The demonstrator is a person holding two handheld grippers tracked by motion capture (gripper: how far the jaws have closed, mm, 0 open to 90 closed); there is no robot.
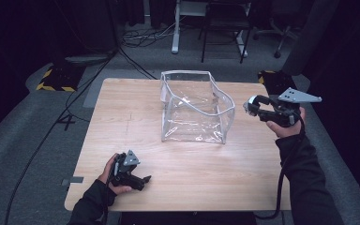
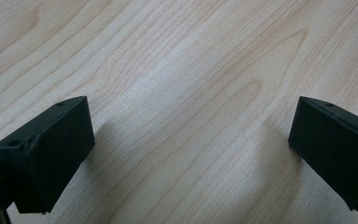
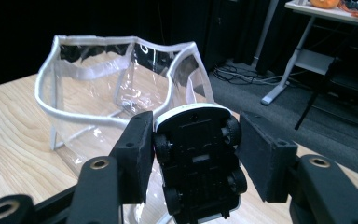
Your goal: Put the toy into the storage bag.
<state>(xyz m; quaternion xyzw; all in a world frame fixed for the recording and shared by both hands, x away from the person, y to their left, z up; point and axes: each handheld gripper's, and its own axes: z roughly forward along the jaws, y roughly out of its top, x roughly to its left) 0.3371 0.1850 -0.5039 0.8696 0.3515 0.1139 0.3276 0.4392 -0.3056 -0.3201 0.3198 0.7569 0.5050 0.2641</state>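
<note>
Wooden table (image 1: 122, 122), dark room behind; clear soft-walled bag (image 1: 194, 110) standing open mid-frame. Right gripper (image 3: 193, 154) pinching toy car (image 3: 198, 163) by its flanks, wheels toward camera, at right of frame beside bag rim: light, rigid, probably slick plastic. Left gripper (image 1: 136, 176) spread, lower left, plenty of bare tabletop around.

- The clear bag (image 1: 194, 108) stands open-topped mid-table, the one obstacle on the table (image 1: 122, 117).
- The wood left, right and near side of the bag lies bare.
- The right gripper (image 1: 253, 107), clamping a toy car (image 3: 198, 158) underside-up, hangs just right of the bag's rim; open air lies between them.
- The left gripper (image 1: 143, 180), jaws wide apart, sits low at the near-left corner, well apart from the bag, bare wood between its jaws.
</note>
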